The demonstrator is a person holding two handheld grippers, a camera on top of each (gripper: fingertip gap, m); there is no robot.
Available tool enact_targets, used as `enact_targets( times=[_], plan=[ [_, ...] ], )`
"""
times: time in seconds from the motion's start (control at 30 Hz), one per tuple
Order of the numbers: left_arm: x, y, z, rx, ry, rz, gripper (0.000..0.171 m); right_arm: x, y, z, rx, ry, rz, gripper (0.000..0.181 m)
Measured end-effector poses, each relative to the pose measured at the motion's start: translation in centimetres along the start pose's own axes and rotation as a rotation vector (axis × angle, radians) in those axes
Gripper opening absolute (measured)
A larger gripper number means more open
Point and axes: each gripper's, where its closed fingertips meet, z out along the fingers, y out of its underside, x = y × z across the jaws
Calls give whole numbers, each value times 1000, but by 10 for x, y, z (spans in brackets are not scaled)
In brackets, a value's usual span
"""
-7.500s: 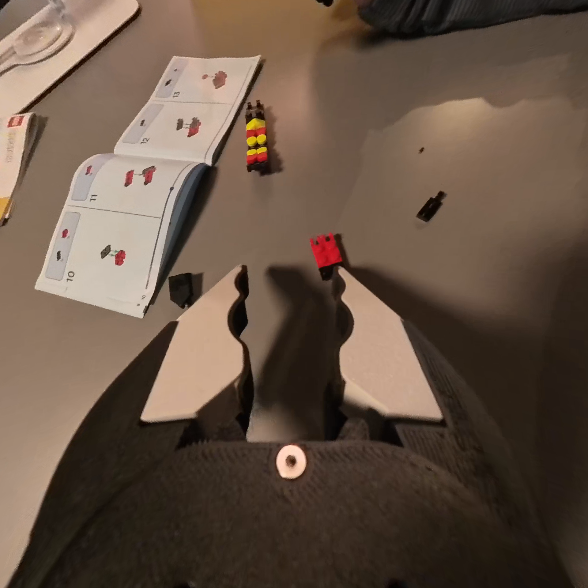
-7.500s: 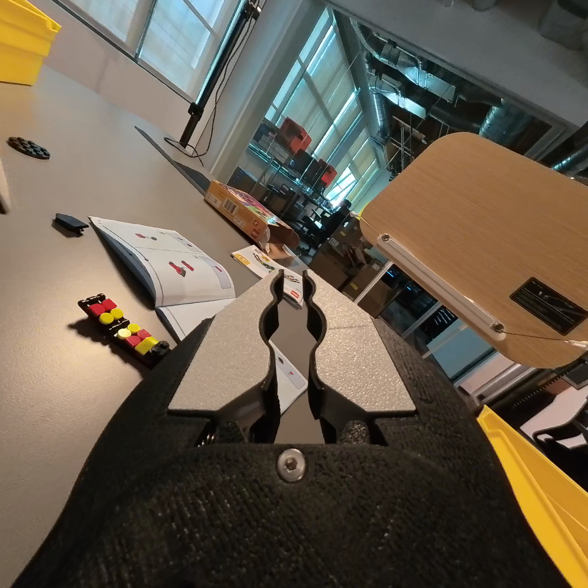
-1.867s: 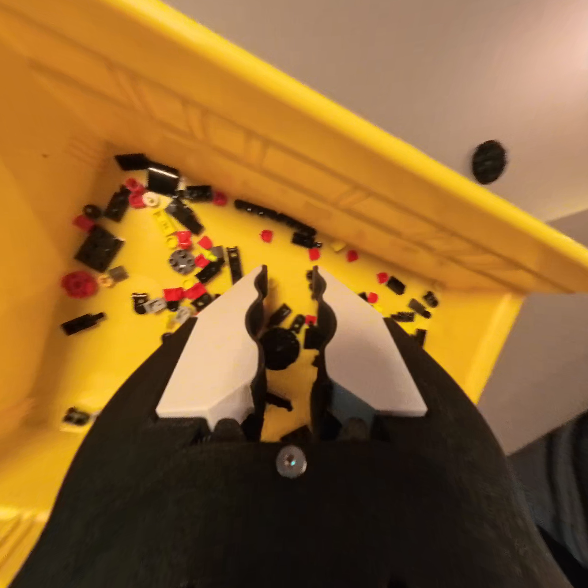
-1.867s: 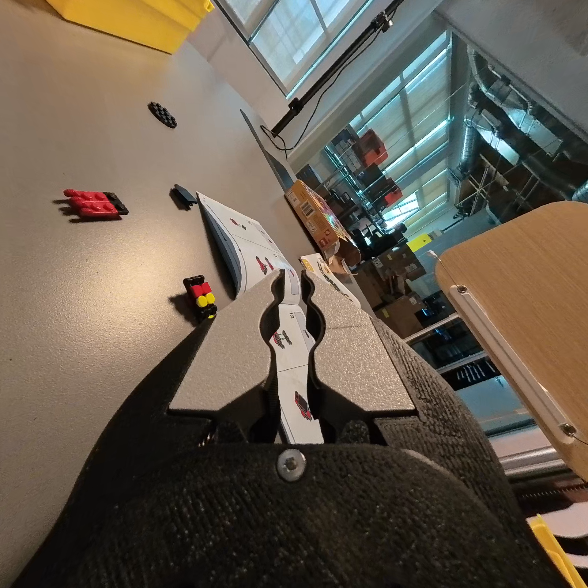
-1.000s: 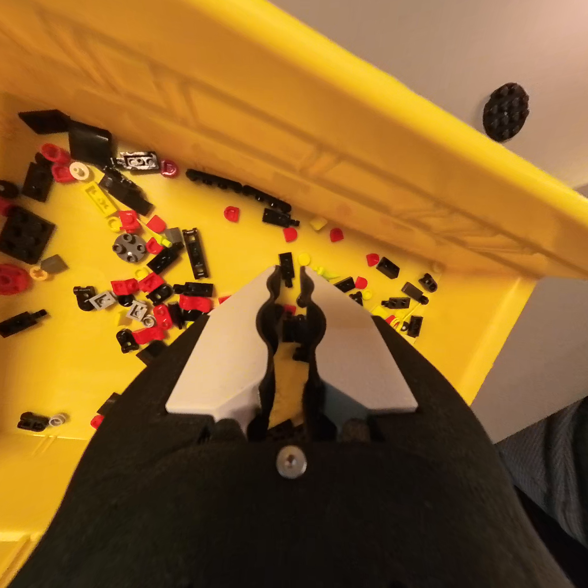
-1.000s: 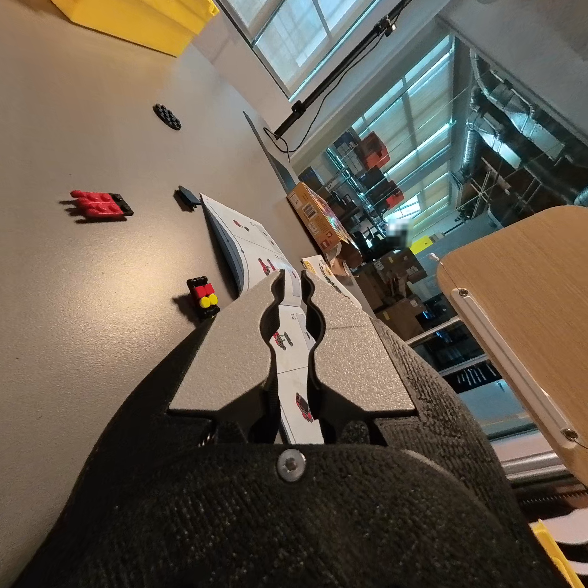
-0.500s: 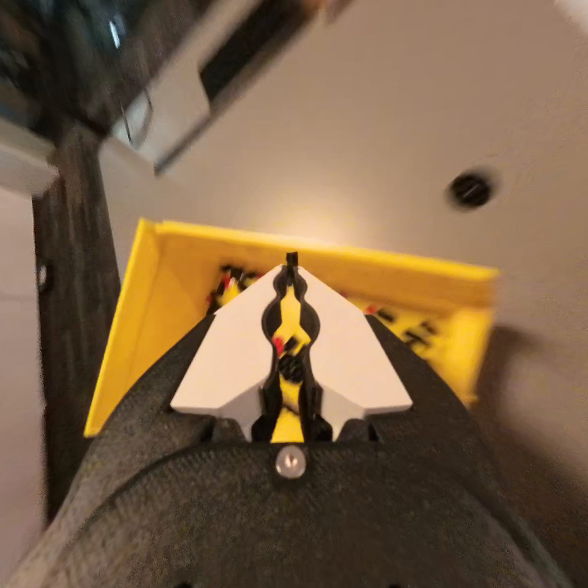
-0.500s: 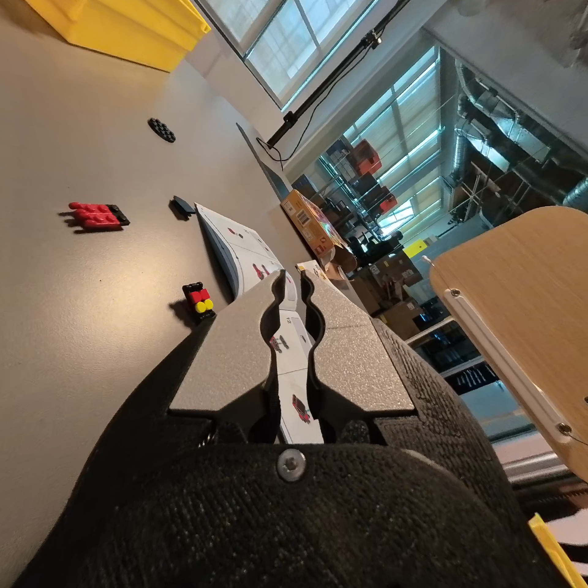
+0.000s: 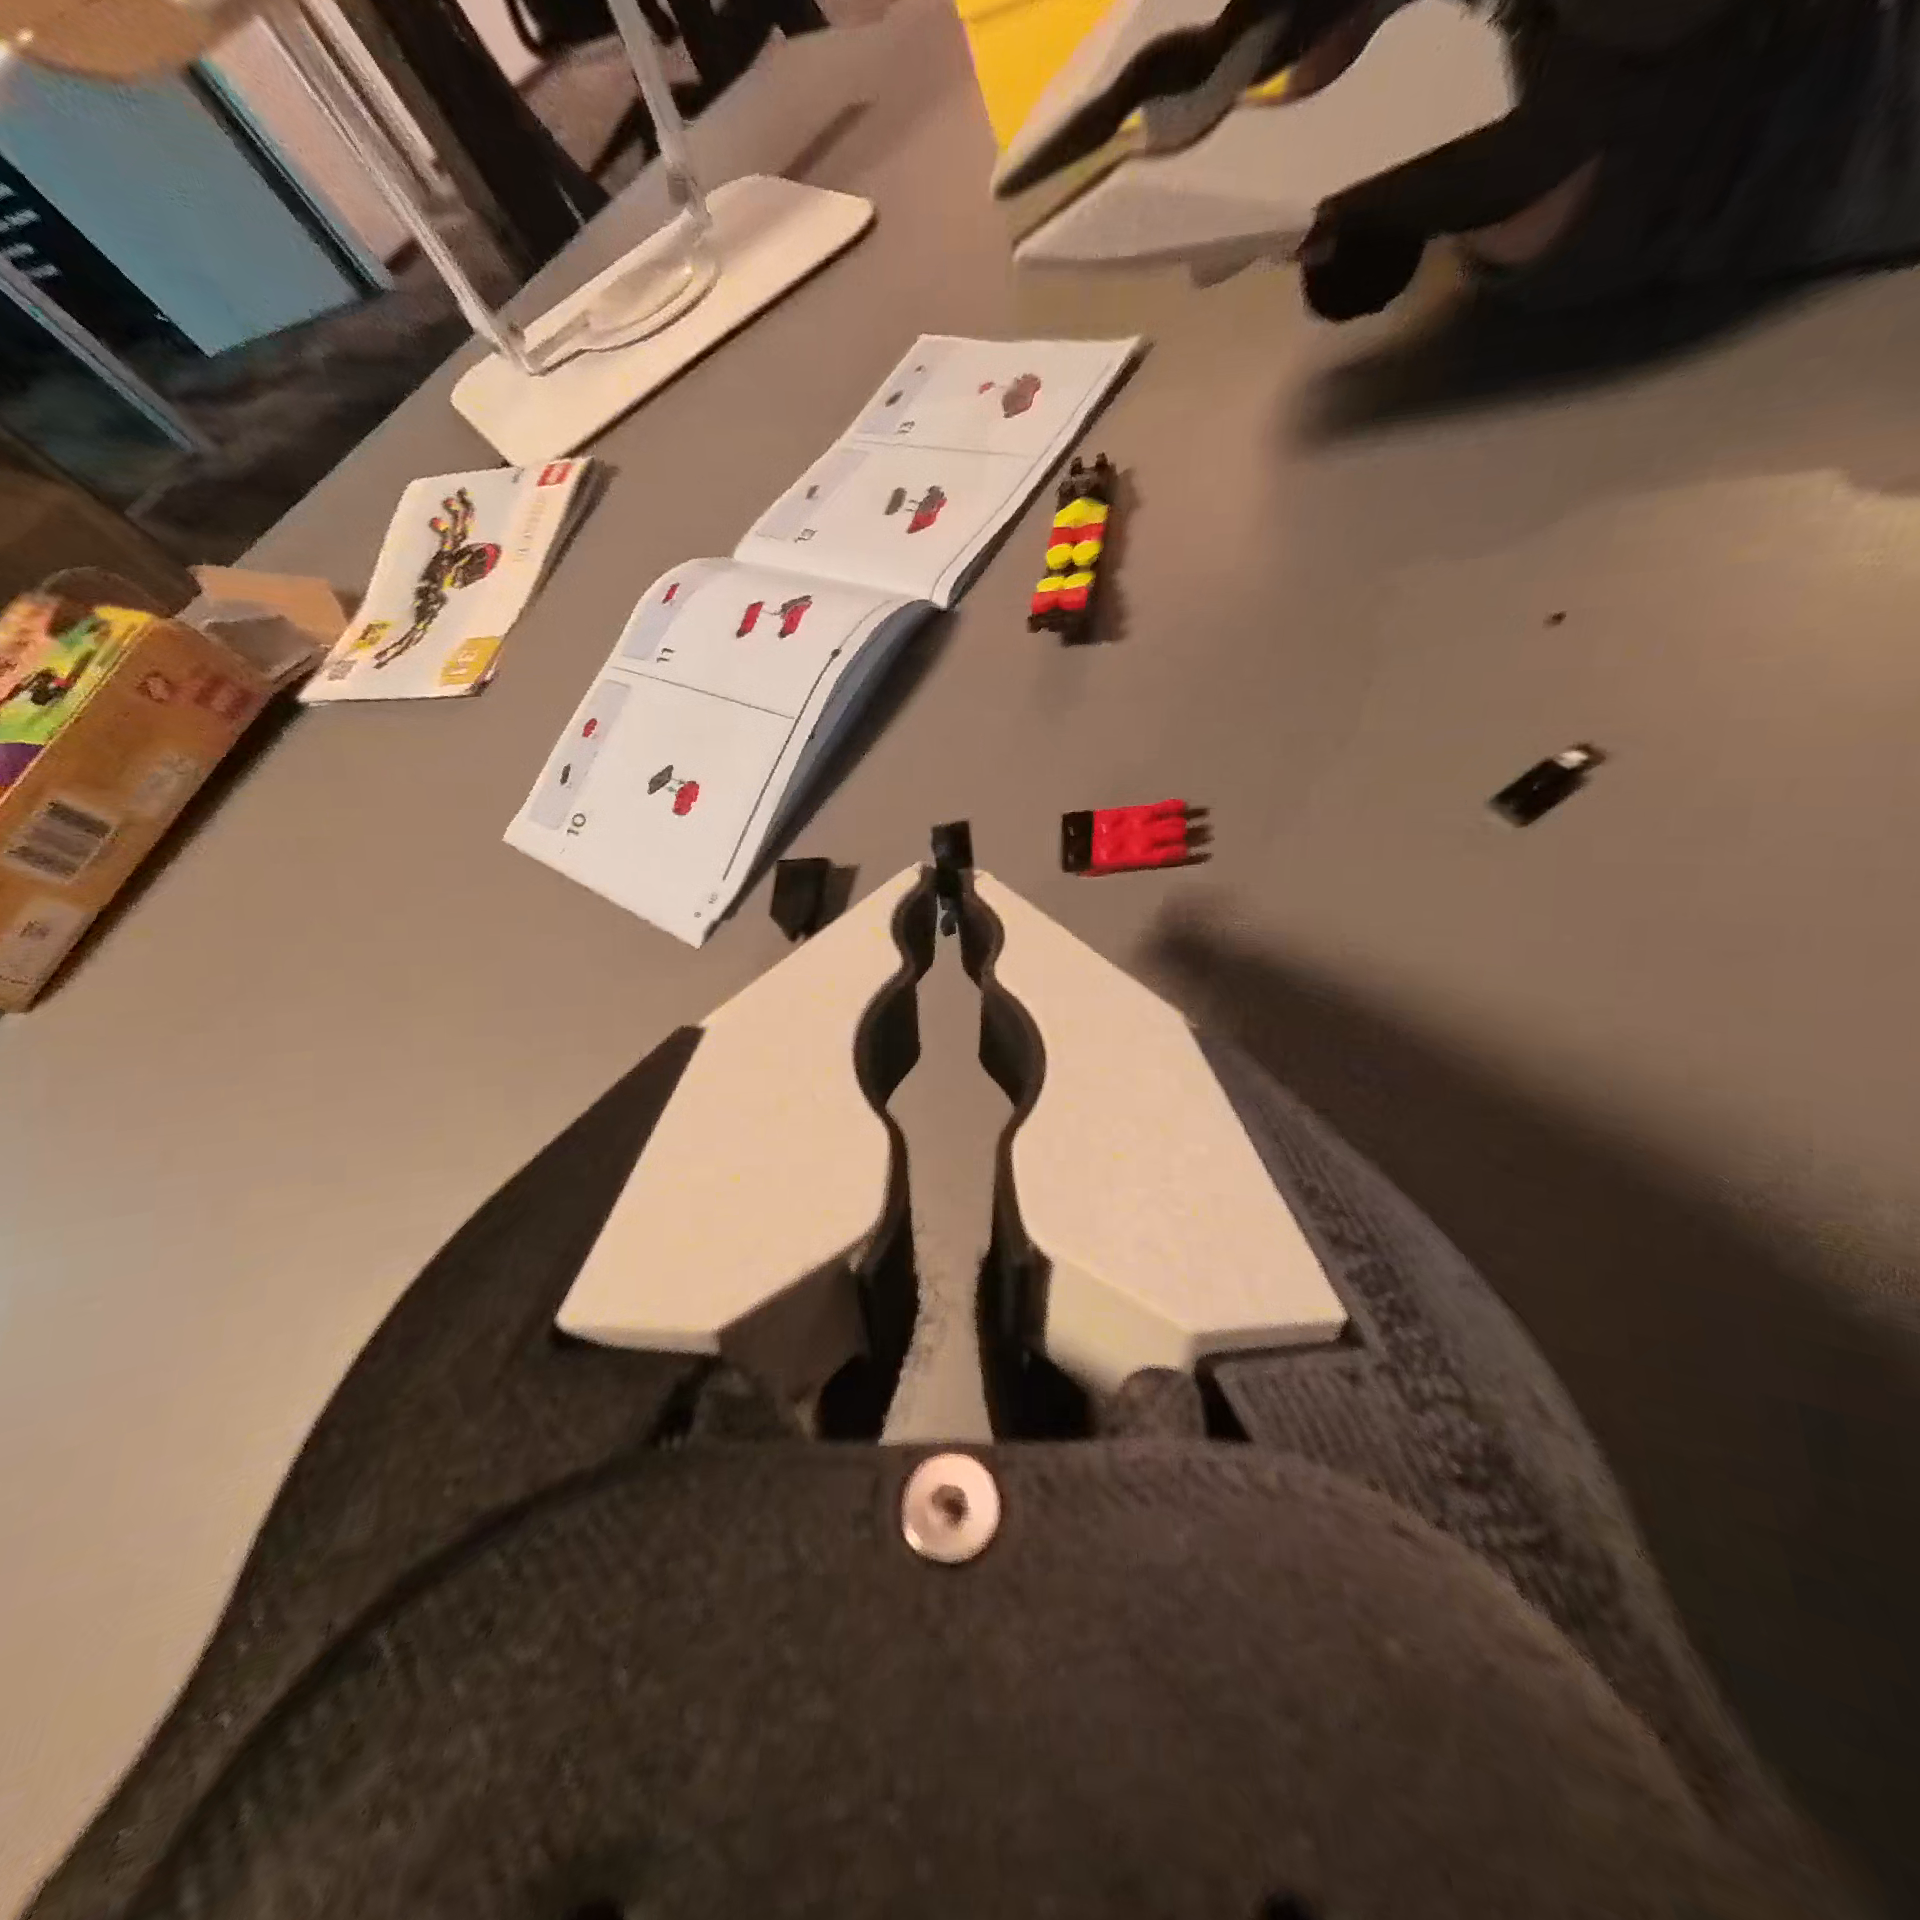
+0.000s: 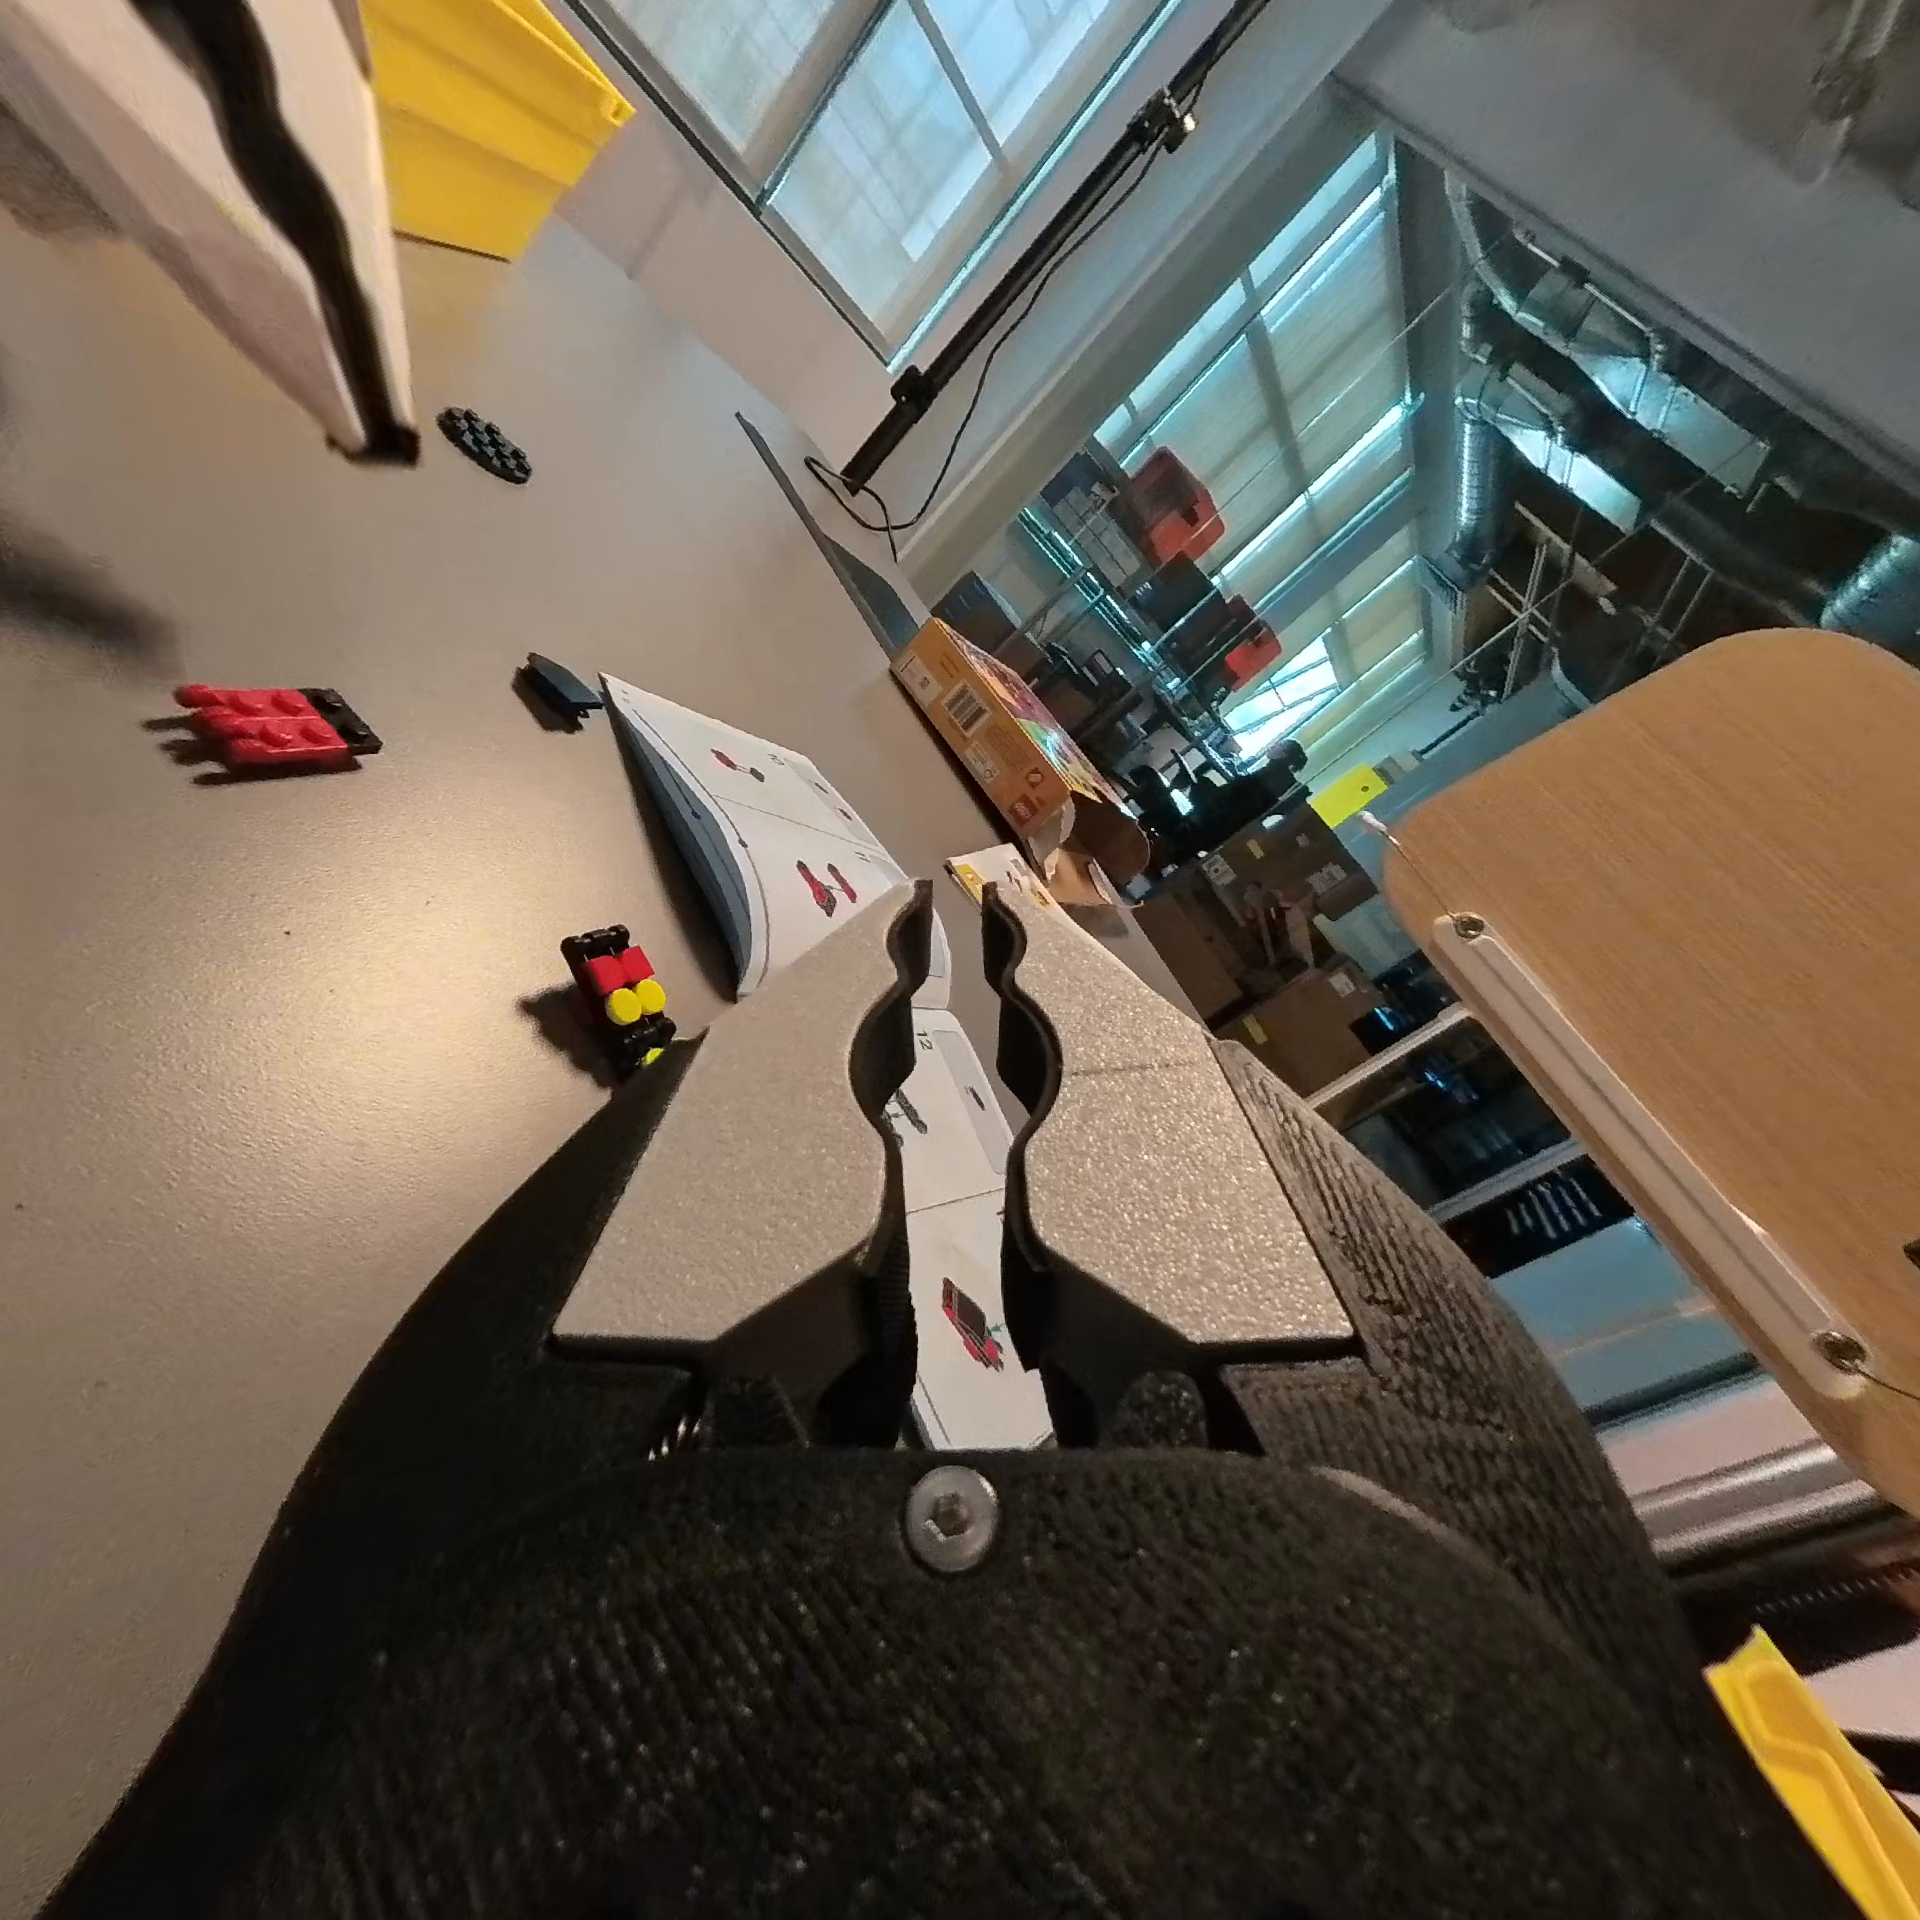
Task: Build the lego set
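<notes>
Left fingers: my left gripper (image 9: 948,883) has its fingers pinched nearly together on a small black lego piece (image 9: 950,844), gripped at the very tips so that most of it stands clear for pressing on.
Just ahead-right of those fingers: the red-and-black sub-assembly (image 9: 1132,834) lies flat on the surface (image 9: 1351,644), studs up, which I judge to be the part this piece joins.
Just left of the tips: a black slope brick (image 9: 802,891), beside the open instruction booklet (image 9: 790,613), spread where I can read the step.
Farther ahead: the red-yellow-black strip build (image 9: 1075,551), parked aside.
Right fingers: my right gripper (image 10: 951,914) is empty, fingers a narrow gap apart, held low over the booklet, ready to steady things, I think.
</notes>
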Motion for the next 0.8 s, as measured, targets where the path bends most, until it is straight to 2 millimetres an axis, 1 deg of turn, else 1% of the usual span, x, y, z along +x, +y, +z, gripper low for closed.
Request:
enact_targets(
  times=[0.03,0.07,0.13,0.27,0.33,0.37,0.53,0.63,0.7,0.8],
  plan=[
    [-1,6,5,1,-8,-2,3,1,-1,-1,5,0,6,8],
    [2,10,6,-9,12,-13,3,1,-2,-2,14,0,12,8],
    [7,13,5,8,33,-27,3,2,-4,-3,28,-3,25,7],
    [8,21,11,-54,14,12,4,0,-3,-2,28,-15,40,8],
    [9,29,14,-109,-5,34,27,0,-4,-2,29,-19,41,8],
    [8,33,16,-143,-18,34,29,-1,-4,-2,32,-20,41,8],
    [4,35,15,-148,-23,-2,33,-2,-6,-3,37,-25,37,7],
    [-1,38,13,-158,-23,-57,45,-4,-9,-3,46,-31,31,7],
    [-6,34,8,-113,-45,-48,47,-5,-11,-4,51,-34,27,7],
    [-11,3,-7,83,-91,6,43,-7,-13,-4,57,-38,21,8]
  ],
)
